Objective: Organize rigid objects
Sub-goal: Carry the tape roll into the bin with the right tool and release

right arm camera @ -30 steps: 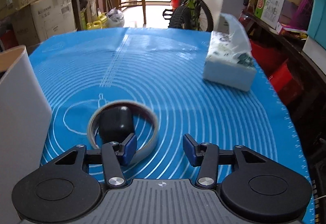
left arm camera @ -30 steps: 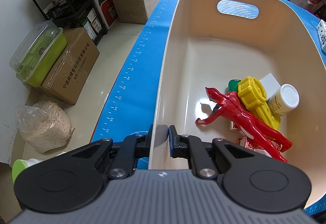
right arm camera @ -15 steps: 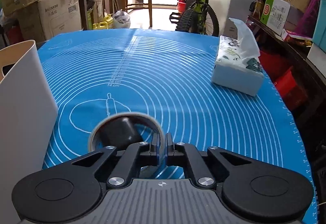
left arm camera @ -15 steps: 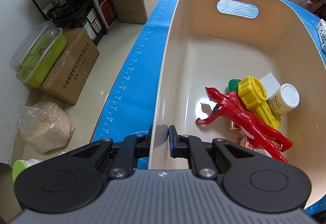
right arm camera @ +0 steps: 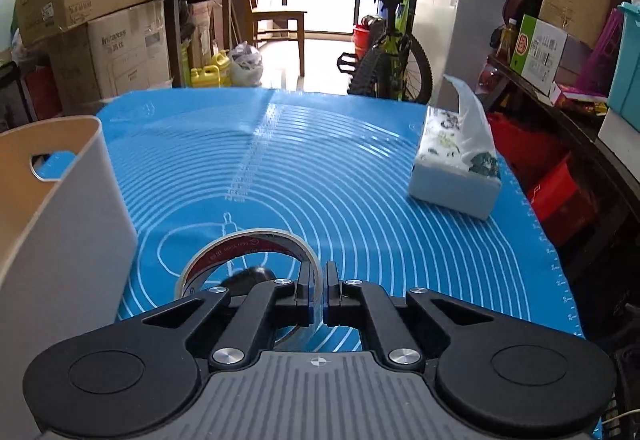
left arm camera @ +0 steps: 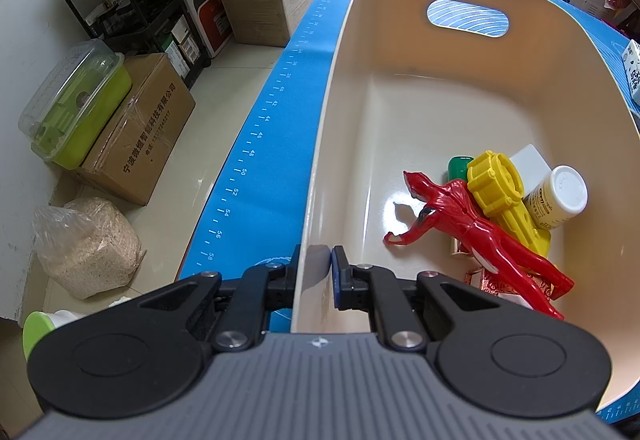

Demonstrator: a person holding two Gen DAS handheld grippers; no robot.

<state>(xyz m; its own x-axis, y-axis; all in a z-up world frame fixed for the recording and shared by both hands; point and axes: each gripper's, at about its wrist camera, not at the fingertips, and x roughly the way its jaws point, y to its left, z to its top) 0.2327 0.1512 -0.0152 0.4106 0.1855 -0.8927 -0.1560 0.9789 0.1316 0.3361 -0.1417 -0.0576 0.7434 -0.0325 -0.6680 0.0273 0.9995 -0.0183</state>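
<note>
Two grippers are in my views, and both are clamped on something. My left gripper point(left arm camera: 314, 258) has its jaws pinched narrow on the near wall of the cream bin point(left arm camera: 344, 87), one finger outside and one inside the rim. The bin stands on the blue mat point(left arm camera: 256, 175) at the table's left edge. Inside it, bunched toward the right near corner, lie a red toy figure point(left arm camera: 472, 232), a yellow plastic toy point(left arm camera: 500, 199), a white-capped bottle point(left arm camera: 560, 195), a green item point(left arm camera: 458, 167) and a white block point(left arm camera: 528, 163); some red and gold wrapping peeks out under the figure's legs.

My right gripper point(right arm camera: 318, 292) has its jaws nearly together on the band of a tape roll point(right arm camera: 248, 252), gripping its right side. The roll is tilted, its far side raised off the mat point(right arm camera: 320, 167), and a dark rounded object point(right arm camera: 252, 276) shows through the ring; I cannot tell what it is. The bin's outer wall point(right arm camera: 60, 232) stands just left of the roll. A tissue pack point(right arm camera: 456, 175) sits well apart, near the mat's right edge.
</note>
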